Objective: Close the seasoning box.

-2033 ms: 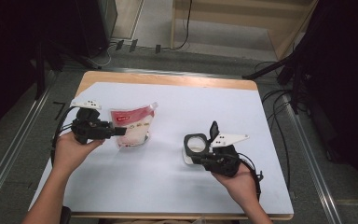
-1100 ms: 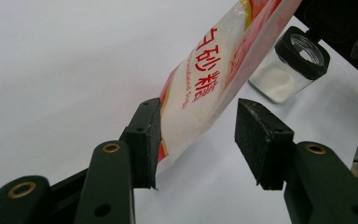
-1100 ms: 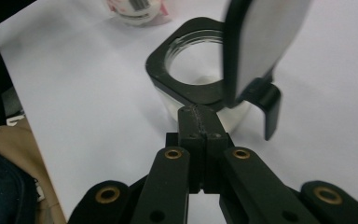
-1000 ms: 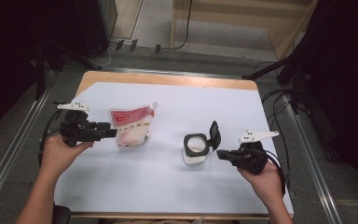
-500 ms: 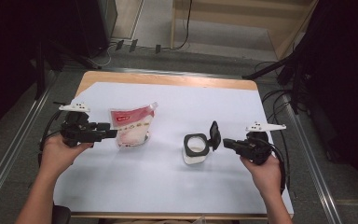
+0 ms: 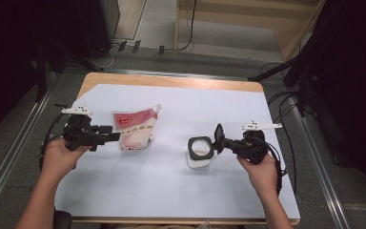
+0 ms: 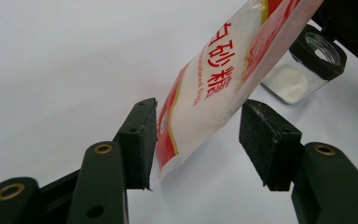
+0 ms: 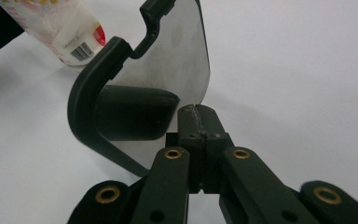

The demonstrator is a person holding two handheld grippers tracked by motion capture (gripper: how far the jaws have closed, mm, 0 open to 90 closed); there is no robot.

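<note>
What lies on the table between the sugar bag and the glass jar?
Nothing: in the high view, only bare white table separates the sugar bag from the glass jar.

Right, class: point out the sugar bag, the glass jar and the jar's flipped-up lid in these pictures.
sugar bag (image 6: 134,129), high view, the clear lower part below the red band.
glass jar (image 6: 200,147), high view, the white contents inside its black rim.
lid (image 8: 177,70), right gripper view, the clear pane of the raised lid.

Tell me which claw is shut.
The right claw: its jaws are pressed together at the jar's open lid. The left claw gapes around the sugar bag.
</note>
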